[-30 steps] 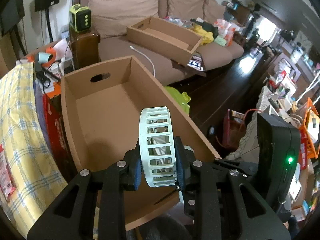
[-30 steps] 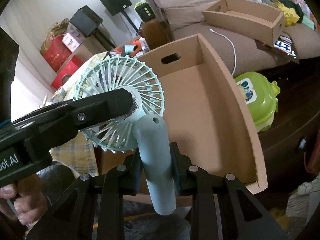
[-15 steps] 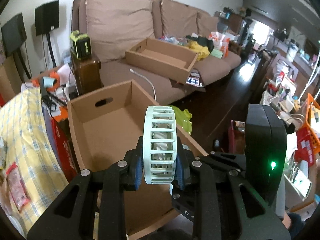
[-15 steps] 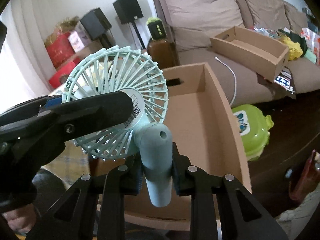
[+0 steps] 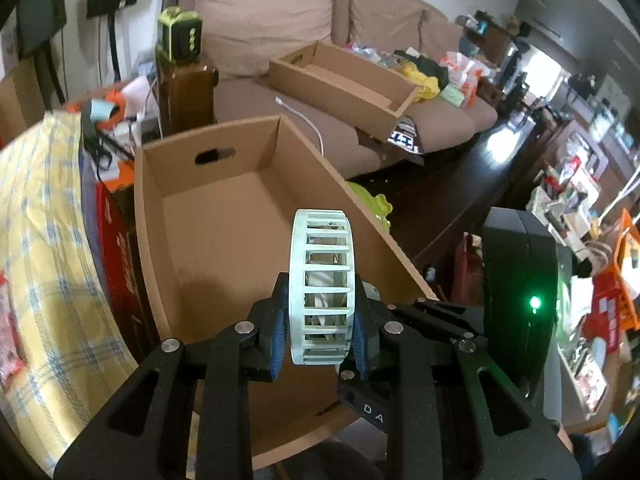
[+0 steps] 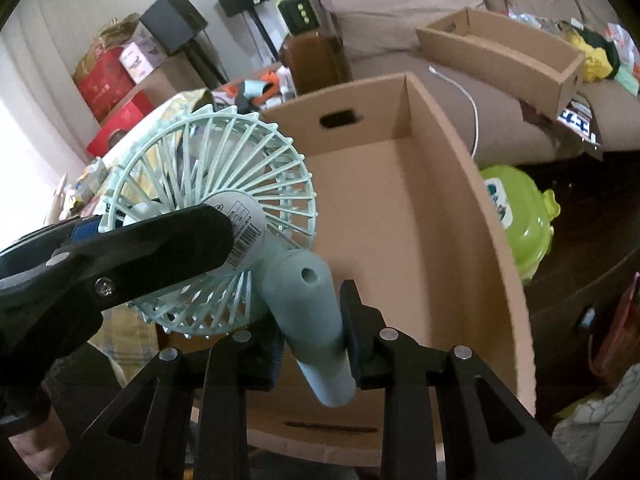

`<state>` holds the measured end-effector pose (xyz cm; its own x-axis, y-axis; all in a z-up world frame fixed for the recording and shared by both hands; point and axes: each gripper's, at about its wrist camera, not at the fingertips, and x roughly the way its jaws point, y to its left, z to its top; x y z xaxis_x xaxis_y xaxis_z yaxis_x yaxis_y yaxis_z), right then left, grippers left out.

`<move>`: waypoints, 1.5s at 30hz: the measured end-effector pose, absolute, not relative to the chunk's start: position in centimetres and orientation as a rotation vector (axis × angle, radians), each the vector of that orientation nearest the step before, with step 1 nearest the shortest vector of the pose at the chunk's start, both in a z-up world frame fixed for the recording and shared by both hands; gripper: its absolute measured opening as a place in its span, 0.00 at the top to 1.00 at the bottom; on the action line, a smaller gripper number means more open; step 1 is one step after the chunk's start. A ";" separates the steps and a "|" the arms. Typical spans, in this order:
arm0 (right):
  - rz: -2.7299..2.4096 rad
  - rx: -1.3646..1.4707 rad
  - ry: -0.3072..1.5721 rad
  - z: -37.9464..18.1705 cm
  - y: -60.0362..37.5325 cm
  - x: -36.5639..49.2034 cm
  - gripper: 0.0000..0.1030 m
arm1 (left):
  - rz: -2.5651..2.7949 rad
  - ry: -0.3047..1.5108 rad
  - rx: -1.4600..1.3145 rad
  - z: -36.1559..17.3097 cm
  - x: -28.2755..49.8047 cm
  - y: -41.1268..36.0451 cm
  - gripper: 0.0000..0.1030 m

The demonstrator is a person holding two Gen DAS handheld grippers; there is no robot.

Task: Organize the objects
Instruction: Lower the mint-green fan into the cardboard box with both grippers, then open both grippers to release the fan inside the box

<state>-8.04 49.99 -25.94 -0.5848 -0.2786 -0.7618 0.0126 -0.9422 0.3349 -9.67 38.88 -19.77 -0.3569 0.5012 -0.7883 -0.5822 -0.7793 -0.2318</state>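
In the lower middle of the left wrist view, the left hand-held gripper point(image 5: 320, 340) is clamped on the fan head point(image 5: 322, 288), its blue pads pressing the two flat faces of the pale green cage, which shows edge-on and rises straight up the frame from between the fingers. In the right wrist view, the right hand-held gripper point(image 6: 314, 340) is closed on the fan handle point(image 6: 316, 320) at the lower middle; the handle's long axis runs up and slightly left out of the jaws to the round head at middle left, where the left gripper's black finger crosses its hub. So the fan is held by both hand-held grippers at once, with neither nearer.

Just beyond the fan, filling the middle of both frames, sits the open cardboard box point(image 5: 148, 240), its long axis running away from the cameras toward the handle-slot wall at upper middle. The fan appears to hang above the box's near end, though the height above the floor of the box is hard to judge through the fisheye. The likely move is forward and down into it.

Farther off, at upper right, a shallower cardboard tray point(image 5: 384, 108) lies on the sofa point(image 5: 260, 12).
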 end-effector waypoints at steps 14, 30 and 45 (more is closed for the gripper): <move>-2.544 1.558 -0.498 -28.9 50.5 -8.3 0.75 | 2.078 0.071 -1.357 -22.0 -10.9 39.1 0.76; -2.531 1.535 -0.597 -28.7 51.2 -8.0 0.75 | 2.187 0.024 -1.453 -22.6 -12.4 37.5 0.56; -2.617 1.425 -0.668 -26.6 52.2 -7.8 0.65 | 2.186 0.003 -1.480 -21.7 -13.0 36.8 0.35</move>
